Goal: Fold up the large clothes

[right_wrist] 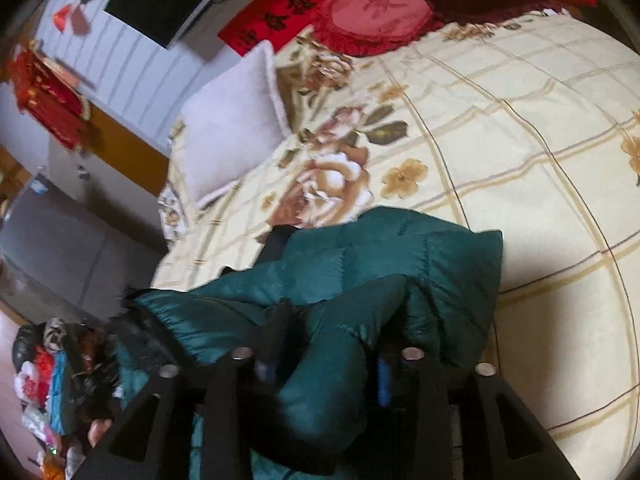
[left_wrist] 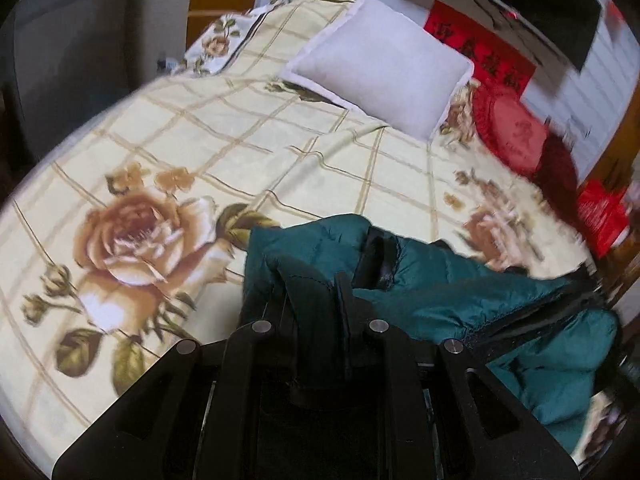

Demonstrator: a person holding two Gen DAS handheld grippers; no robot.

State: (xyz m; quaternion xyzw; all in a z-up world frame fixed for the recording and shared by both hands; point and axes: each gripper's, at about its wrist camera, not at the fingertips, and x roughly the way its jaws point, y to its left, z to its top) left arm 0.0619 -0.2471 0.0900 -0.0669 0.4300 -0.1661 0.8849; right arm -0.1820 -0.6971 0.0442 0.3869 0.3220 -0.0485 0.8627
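Observation:
A teal puffer jacket lies bunched on the flowered bedspread, at the near right in the left wrist view. My left gripper is shut on a dark ribbed edge of the jacket, with teal fabric draped around its fingers. In the right wrist view the jacket spreads from the bed's edge toward the middle. My right gripper stands with its jaws apart, and a puffy teal fold lies loosely between them. A black furry trim of the jacket hangs at the left.
A white pillow and a red round cushion lie at the head of the bed, seen again as the pillow and cushion. Beyond the bed's edge sits a heap of colourful clothes. Bare bedspread stretches to the right.

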